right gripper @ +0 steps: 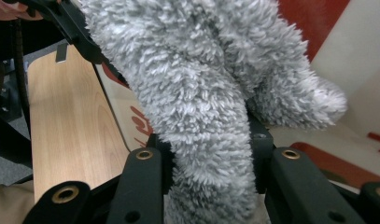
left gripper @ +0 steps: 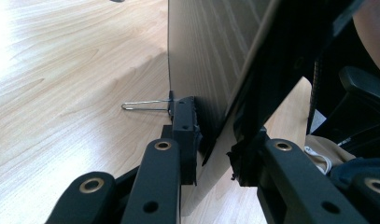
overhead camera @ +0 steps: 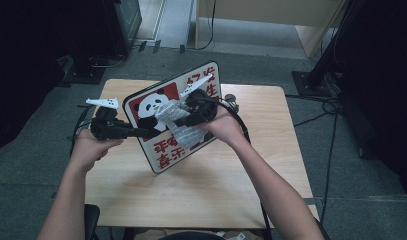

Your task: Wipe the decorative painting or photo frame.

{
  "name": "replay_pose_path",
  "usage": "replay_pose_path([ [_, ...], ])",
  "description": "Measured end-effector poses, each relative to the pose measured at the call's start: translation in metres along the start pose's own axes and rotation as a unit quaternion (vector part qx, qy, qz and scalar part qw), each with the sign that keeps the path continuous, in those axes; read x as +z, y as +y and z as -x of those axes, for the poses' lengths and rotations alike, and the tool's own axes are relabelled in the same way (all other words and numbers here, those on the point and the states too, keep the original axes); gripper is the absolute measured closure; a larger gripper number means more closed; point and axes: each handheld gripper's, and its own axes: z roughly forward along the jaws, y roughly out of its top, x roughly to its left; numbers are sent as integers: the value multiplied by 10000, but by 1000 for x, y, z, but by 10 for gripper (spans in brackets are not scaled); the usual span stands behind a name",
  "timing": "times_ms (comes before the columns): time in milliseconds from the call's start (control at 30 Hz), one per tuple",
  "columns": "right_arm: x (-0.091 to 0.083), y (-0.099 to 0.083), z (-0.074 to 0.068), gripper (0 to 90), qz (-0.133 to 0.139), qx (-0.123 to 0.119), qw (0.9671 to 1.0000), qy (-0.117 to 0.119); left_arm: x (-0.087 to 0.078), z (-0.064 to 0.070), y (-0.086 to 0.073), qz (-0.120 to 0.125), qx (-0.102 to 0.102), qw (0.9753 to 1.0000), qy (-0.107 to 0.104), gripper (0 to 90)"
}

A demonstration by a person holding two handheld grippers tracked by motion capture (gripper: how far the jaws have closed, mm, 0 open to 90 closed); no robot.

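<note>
Left tool (overhead camera: 141, 132) clamped on edge of panda sign (overhead camera: 161, 152), held tilted above worktop (overhead camera: 271, 150). Right tool (overhead camera: 183, 121) clenched on grey fluffy cloth (right gripper: 201, 116), pressed against sign face. Risk: wiping force pivots sign in the edge-only grip; it slips out

My high view looks forward and down on the whole desk (overhead camera: 201, 190) from its near edge. My left gripper view sits very close along the sign (left gripper: 201, 60), edge-on. My right gripper view presses close to the cloth (right gripper: 201, 116); all three share the sign.
</note>
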Motion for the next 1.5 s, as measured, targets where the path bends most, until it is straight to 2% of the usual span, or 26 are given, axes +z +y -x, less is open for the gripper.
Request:
replay_pose_path([
  [633, 21, -30, 2, 675, -145, 160, 9997, 118, 0, 0, 0, 15, 22, 10000, 11, 753],
  [1367, 52, -70, 6, 672, -330, 439, 9978, 385, 0, 0, -1, 35, -14, 10000, 6, 751],
  [1500, 60, -79, 6, 668, -496, 452, 9968, 432, 0, 0, -1, 40, -19, 10000, 6, 750],
])
